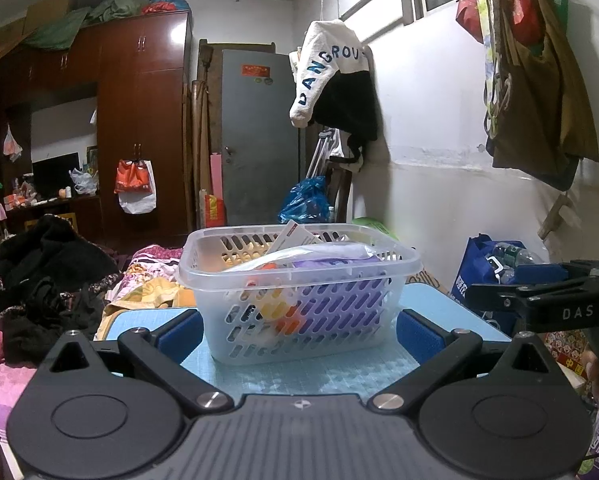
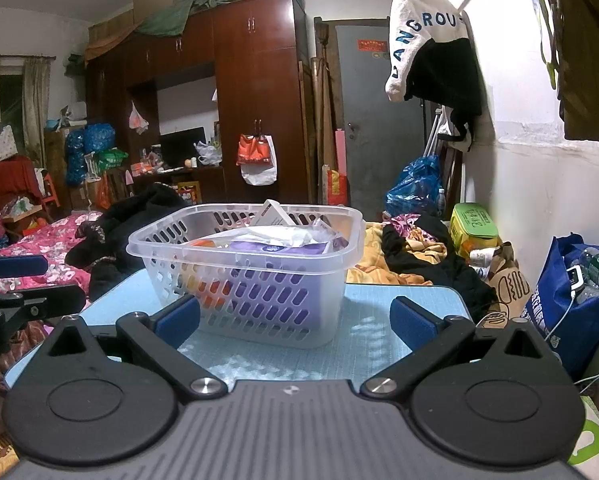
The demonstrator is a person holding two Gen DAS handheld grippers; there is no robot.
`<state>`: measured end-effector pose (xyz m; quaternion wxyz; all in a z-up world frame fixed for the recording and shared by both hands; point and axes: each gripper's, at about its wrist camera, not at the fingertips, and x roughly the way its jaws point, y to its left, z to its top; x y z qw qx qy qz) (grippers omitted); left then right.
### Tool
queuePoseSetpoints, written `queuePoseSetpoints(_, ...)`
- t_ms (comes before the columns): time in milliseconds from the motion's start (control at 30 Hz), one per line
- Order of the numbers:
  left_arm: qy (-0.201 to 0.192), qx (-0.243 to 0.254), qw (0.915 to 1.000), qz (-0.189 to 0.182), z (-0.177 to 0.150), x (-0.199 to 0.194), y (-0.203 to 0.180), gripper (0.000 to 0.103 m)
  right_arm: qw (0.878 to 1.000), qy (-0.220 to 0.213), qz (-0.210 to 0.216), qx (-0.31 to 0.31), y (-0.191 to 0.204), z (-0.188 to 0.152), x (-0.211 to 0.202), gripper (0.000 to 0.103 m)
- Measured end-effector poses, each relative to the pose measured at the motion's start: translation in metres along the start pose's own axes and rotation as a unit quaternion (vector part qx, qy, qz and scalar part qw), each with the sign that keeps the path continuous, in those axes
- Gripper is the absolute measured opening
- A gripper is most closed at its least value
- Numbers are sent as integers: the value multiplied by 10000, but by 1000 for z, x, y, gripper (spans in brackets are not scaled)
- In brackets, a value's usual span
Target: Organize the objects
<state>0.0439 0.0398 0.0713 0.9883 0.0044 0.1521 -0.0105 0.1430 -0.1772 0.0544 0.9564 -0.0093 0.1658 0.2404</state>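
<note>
Left gripper point(image 1: 299, 330) spread wide, holding nothing, low over the light-blue bench point(image 1: 319, 376). Clear slotted basket point(image 1: 295, 280) stands mid-bench, filled with a purple packet point(image 2: 275, 249) and white box point(image 2: 273, 213). Right gripper point(image 2: 295, 322) likewise released. Only its view shows the green-lidded tub point(image 2: 473, 224) on the bed.

"DANGROUS" runs down the hanging white garment point(image 1: 326, 65); "DAS" marks the right gripper point(image 1: 499, 280)

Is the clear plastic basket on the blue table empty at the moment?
No, the clear plastic basket on the blue table holds a purple packet, a white box and other items.
</note>
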Motion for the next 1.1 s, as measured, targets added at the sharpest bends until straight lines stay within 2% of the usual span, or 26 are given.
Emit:
queuePoseSetpoints(633,72,-38,10000,-28,-1,9,2,103,10000,25,-9,-20,-2,0,1,103)
queuePoseSetpoints(767,50,-46,10000,31,0,15,3,103,10000,33,-15,-26,-3,0,2,103)
queuePoseSetpoints(900,34,-75,9996,256,2,23,4,103,10000,36,-25,-28,-2,-1,2,103)
queuePoseSetpoints(1100,-94,-106,9996,246,3,20,4,103,10000,59,-17,-54,-3,-3,4,103)
